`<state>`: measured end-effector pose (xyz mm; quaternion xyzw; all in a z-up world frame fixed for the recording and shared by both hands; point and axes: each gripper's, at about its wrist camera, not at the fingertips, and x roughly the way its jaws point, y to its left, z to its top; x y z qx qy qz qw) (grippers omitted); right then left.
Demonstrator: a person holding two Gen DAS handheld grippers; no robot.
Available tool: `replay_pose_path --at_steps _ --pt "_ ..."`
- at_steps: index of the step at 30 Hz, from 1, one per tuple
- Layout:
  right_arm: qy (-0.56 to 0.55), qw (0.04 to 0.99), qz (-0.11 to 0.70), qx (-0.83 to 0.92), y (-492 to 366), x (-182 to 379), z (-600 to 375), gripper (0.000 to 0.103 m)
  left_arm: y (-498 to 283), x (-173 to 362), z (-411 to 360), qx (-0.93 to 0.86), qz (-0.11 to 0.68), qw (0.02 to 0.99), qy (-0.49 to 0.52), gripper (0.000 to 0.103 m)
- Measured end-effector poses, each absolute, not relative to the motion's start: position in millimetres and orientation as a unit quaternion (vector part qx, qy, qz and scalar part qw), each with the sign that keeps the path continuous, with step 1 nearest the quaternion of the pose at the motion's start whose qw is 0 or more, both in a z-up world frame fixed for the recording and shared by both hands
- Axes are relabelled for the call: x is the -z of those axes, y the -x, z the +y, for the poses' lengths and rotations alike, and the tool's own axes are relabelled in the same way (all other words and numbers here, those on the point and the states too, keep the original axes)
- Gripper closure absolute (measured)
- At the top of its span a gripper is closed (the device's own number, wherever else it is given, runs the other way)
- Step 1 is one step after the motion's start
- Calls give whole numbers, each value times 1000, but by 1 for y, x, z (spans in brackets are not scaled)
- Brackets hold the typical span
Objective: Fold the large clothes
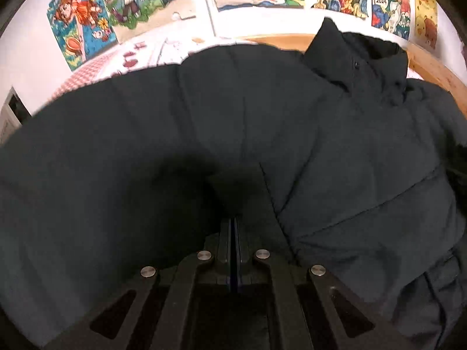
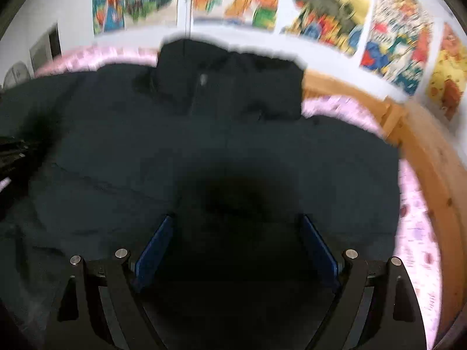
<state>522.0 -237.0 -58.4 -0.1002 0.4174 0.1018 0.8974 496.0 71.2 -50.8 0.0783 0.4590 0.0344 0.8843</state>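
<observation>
The left gripper (image 1: 233, 204) points down onto a dark padded jacket (image 1: 350, 151), its fingers (image 1: 224, 233) pressed together, tips lost in dark fabric; whether cloth is pinched cannot be told; the jacket covers most of a bed (image 1: 96, 67) with pink patterned bedding; its collar (image 1: 359, 58) lies upper right; cartoon posters (image 1: 78, 26) line the wall.

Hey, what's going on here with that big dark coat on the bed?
A person with a gripper in each hand is folding a dark padded coat spread over a pink bedsheet. The left gripper is shut down at the coat's fabric; whether it pinches any is hard to see. The right gripper hangs open above the coat, holding nothing.
</observation>
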Motion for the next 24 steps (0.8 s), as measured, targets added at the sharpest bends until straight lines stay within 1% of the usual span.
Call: replay_pose_path --at_steps 2,6,9,11,12,13,14,15,16,20,24 --pt "106 892 428 -99 -530 75 -233 15 -499 55 68 -35 460 883 -88 100" --pt "110 895 421 -95 -530 89 -230 12 -500 59 66 -27 461 883 -88 99" --pt "114 898 414 -92 -528 91 -228 11 -496 49 75 -9 453 890 -54 97" --pt "111 904 403 -92 -523 84 -228 11 -488 39 88 14 446 895 -11 92" --pt "111 907 396 -87 -518 78 -228 11 -482 31 94 29 438 899 10 81" --pt "113 914 381 -80 -510 67 -228 11 -476 25 97 37 430 902 21 60" --pt "112 919 369 -78 -501 59 -229 11 -466 16 103 45 415 908 32 46" --pt "106 927 349 -85 -491 45 -228 11 -456 7 107 46 398 915 44 21" --pt "100 930 340 -95 -485 36 -228 11 -443 -3 112 38 374 925 58 11" --pt "96 933 322 -128 -457 -4 -212 9 -397 -33 121 43 339 937 70 10" --pt "123 930 308 -160 -435 -23 -187 9 -336 -59 121 34 290 956 17 10"
